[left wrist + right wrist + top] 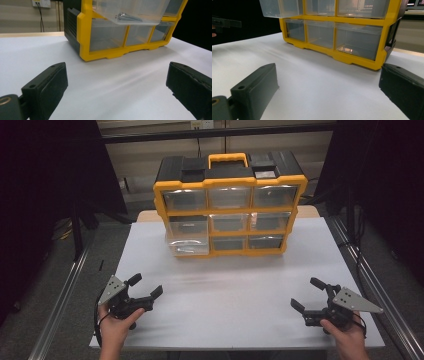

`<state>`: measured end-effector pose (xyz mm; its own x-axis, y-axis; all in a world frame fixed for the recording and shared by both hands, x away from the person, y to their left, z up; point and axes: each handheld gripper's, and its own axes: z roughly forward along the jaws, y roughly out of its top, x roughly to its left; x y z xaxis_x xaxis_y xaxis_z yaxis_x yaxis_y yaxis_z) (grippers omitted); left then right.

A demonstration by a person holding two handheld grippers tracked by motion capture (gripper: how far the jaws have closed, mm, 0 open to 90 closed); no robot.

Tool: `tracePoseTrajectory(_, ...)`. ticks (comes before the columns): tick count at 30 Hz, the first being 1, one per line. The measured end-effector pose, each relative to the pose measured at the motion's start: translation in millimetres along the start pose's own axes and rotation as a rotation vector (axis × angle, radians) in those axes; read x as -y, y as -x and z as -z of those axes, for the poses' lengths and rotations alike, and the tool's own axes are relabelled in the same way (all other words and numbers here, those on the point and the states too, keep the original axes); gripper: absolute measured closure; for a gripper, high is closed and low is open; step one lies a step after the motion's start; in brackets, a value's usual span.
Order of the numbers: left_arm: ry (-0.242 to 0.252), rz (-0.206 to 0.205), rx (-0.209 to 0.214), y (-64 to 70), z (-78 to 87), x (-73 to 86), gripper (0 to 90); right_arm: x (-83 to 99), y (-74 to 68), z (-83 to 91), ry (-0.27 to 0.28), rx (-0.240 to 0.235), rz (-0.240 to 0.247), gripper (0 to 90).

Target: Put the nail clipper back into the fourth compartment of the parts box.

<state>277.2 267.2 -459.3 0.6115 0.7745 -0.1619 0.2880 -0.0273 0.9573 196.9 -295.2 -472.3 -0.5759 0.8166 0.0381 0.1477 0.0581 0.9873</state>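
Observation:
A yellow and black drawer organizer (227, 205) with clear drawers stands at the back middle of the white table (225, 295). Its middle-left drawer (188, 232) is pulled out toward me; in the left gripper view that drawer (130, 11) holds some metal screws (127, 17). My left gripper (146, 286) is held at the front left, open, with nothing between its jaws. At the front right my right gripper (308, 293) is open too and holds nothing. Both point toward the organizer (339, 30), well short of it.
Metal rails (60, 295) run along both sides of the table. Dark curtains hang at left and right. A wall socket with a cable (41, 3) is on the wall behind. An orange carrying handle (228, 158) tops the organizer.

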Motion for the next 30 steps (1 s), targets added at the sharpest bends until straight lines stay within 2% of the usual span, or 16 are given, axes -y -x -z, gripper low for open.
tracePoseTrajectory(1,-0.017,-0.019,-0.002,-1.2,1.3,0.6,3.9,0.0,-0.1,-0.1,-0.001,0.0,0.001,1.5)
tracePoseTrajectory(2,-0.007,-0.002,0.003,-0.3,0.8,1.3,3.9,0.0,-0.1,-0.1,0.0,-0.003,0.005,1.5)
tracePoseTrajectory(4,-0.009,-0.015,-0.007,-1.1,2.5,2.2,3.9,0.0,-0.9,-0.4,-0.004,0.002,0.003,1.5)
tracePoseTrajectory(5,-0.004,-0.003,0.005,-0.8,2.5,3.0,3.9,0.0,-0.9,-0.8,-0.002,-0.001,0.007,1.5)
tracePoseTrajectory(9,-0.011,-0.016,-0.002,-1.6,3.2,3.5,3.8,0.1,-1.0,-1.4,-0.004,-0.002,0.006,1.5)
tracePoseTrajectory(10,-0.018,-0.019,0.014,-2.6,4.2,3.4,3.8,0.0,-1.0,-1.1,-0.006,0.001,0.004,1.5)
tracePoseTrajectory(11,-0.008,-0.006,0.004,-3.0,4.1,3.7,3.8,0.1,-0.5,-1.2,-0.006,0.003,0.009,1.5)
tracePoseTrajectory(15,-0.012,0.002,0.007,-2.2,2.7,6.6,3.8,-0.3,-0.1,-0.3,-0.004,0.006,0.011,1.5)
tracePoseTrajectory(16,-0.026,-0.013,0.018,-2.9,3.0,7.5,3.7,-0.2,0.1,-0.4,-0.003,0.005,0.013,1.5)
tracePoseTrajectory(17,-0.018,-0.002,0.003,-2.7,2.2,8.4,3.7,0.1,-0.1,-0.8,-0.006,0.004,0.011,1.5)
tracePoseTrajectory(19,-0.014,0.009,0.007,-2.3,1.9,9.1,3.7,0.2,-0.5,-1.3,-0.011,0.005,0.01,1.5)
tracePoseTrajectory(22,-0.01,0.007,0.016,-1.3,1.3,9.7,3.7,0.6,-0.3,-3.0,-0.015,0.0,0.019,1.4)
tracePoseTrajectory(24,-0.024,-0.005,0.011,-0.4,1.3,9.7,3.7,0.8,0.0,-3.5,-0.015,0.004,0.017,1.4)
tracePoseTrajectory(25,-0.019,-0.003,0.022,-0.5,0.8,9.8,3.7,0.8,0.3,-3.7,-0.016,0.005,0.017,1.3)
tracePoseTrajectory(29,-0.017,0.018,0.013,0.2,-0.3,9.3,3.7,1.1,2.3,-4.7,-0.025,0.017,0.007,0.9)
tracePoseTrajectory(30,-0.036,0.004,0.009,-1.5,-0.2,9.6,3.7,1.3,2.4,-5.0,-0.032,0.021,0.006,0.8)
